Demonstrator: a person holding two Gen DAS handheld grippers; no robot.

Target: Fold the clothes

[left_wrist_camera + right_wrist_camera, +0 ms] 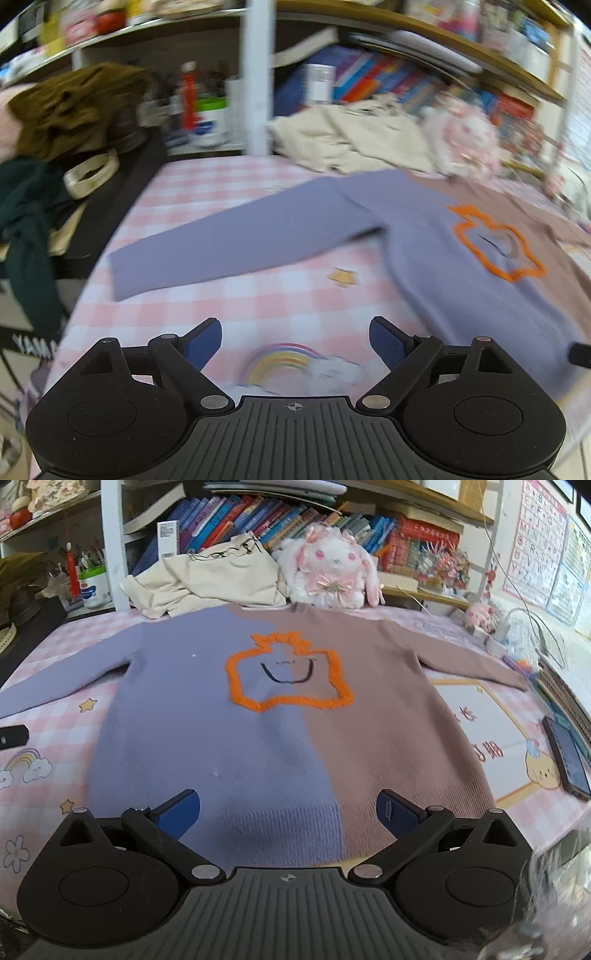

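A sweater (258,738), half lilac and half brown with an orange outlined face on the chest, lies flat and face up on the pink checked table cover (44,738), both sleeves spread out. In the left wrist view the sweater (443,258) lies to the right, its lilac sleeve (229,243) stretched toward the left. My left gripper (295,341) is open and empty above the bare cover, in front of that sleeve. My right gripper (288,810) is open and empty just above the sweater's bottom hem.
A cream garment (207,579) and a plush bunny (328,572) lie at the back below shelves of books. A phone (569,757) lies at the right edge. Dark green and olive clothes (48,122) are piled at the left. A black object (13,736) lies by the lilac sleeve.
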